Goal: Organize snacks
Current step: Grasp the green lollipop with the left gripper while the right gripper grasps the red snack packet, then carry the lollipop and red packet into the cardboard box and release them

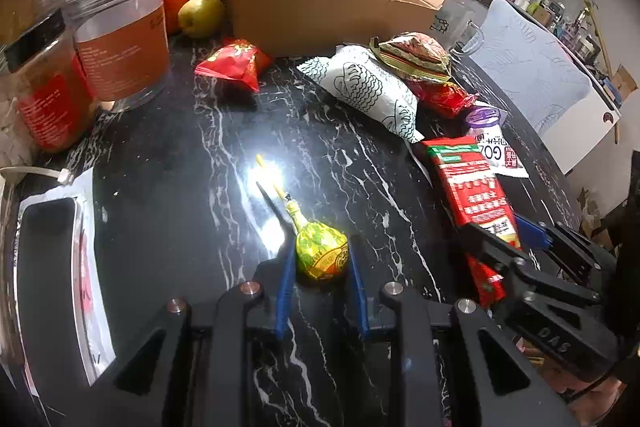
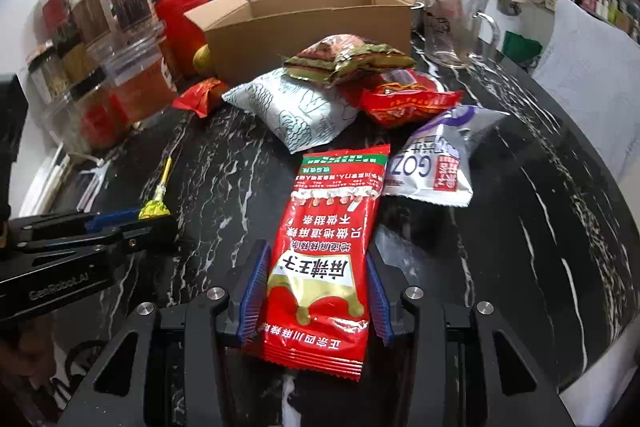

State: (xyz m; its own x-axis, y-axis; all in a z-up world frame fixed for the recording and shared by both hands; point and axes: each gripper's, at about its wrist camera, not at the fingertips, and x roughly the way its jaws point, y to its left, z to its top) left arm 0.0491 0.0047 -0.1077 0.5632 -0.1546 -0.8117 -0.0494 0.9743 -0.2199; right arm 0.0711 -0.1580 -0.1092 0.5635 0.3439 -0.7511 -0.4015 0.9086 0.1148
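While we work the two grippers low over the bench [image 1: 168, 155], our left gripper [image 1: 320, 263] has its fingers [image 1: 285, 291] straddling the wrapped head of a lollipop [image 1: 321, 254]; we cannot tell whether the pads press it or stand just clear. Its stick runs away toward 11 o'clock, so its long axis lies nearly along the fingers. Our right gripper [image 2: 318, 291] brackets the near end of a long red snack packet [image 2: 326, 259], which lies flat and points toward 12 o'clock; the pads sit at its edges, contact again unclear. Both tools lie nearly level with the black marble. Beyond, at 12 o'clock, a white pouch [image 2: 296, 111] and other packets are piled before an open cardboard box [image 2: 308, 23], probably the goal.
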